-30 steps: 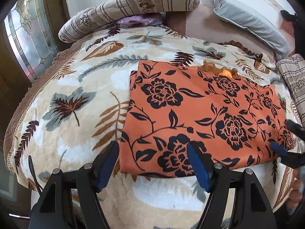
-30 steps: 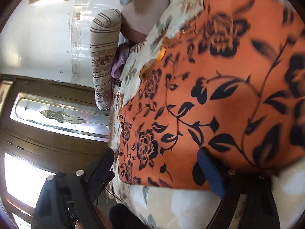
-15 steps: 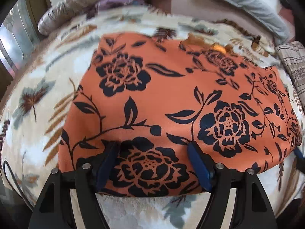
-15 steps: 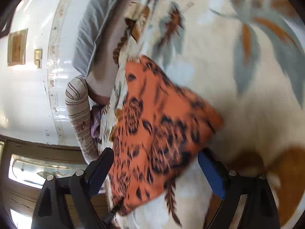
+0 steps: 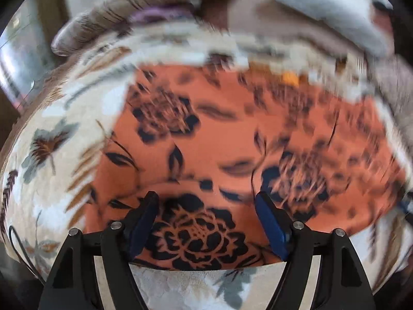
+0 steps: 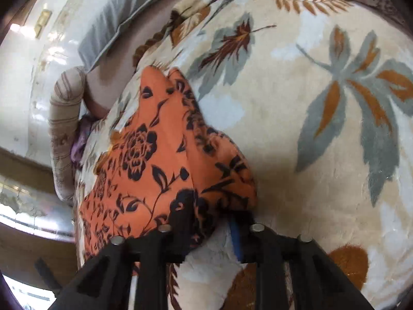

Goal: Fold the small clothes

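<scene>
Lying on the leafy blanket [image 5: 51,170] is the orange cloth [image 5: 219,139] with black flowers, and we see it from both cameras. Our left gripper [image 5: 206,211] sits at the near edge of the cloth with its blue fingers [image 5: 271,222] wide apart; the cloth is between them, but they do not squeeze it. This picture is very blurry, so the far end of the cloth is hard to make out.

Our right gripper [image 6: 206,228] shows something the left view does not: one corner of the orange cloth [image 6: 160,160] is bunched up into a hump. The jaws are closing with that corner between them. The cloth covers the left finger, so we cannot tell if the pads press on it yet.

Around the cloth we see a striped pillow [image 6: 64,118], a grey pillow [image 6: 121,23] and a small purple thing [image 6: 80,144] beside the striped pillow. Nothing else lies on the cloth.
</scene>
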Available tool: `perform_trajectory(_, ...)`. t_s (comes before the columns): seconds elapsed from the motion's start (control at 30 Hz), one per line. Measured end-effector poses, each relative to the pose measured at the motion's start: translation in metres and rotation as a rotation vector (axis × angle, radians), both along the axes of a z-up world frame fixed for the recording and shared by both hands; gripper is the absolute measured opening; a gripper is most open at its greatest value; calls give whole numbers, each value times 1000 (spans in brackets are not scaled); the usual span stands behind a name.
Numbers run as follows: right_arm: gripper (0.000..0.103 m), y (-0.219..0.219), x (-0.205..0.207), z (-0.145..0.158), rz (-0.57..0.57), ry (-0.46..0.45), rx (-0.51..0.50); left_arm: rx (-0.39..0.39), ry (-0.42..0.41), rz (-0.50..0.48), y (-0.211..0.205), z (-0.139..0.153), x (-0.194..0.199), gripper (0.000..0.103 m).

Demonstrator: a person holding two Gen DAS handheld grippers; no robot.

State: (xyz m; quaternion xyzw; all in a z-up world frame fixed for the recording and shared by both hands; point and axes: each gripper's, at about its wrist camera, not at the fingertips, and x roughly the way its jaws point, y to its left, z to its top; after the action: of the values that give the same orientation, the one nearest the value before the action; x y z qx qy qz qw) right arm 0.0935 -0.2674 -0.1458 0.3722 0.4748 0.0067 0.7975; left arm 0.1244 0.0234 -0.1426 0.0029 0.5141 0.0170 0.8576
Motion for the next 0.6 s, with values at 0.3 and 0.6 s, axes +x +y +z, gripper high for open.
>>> perform_trajectory(0.3, 75, -17, 68, 51, 169, -100, -63, 18, -27, 9, -1, -4, -2, 83)
perform_trajectory(0.6, 70, 8, 193, -2, 333, 25, -47, -7, -11, 6, 2, -3, 1, 83)
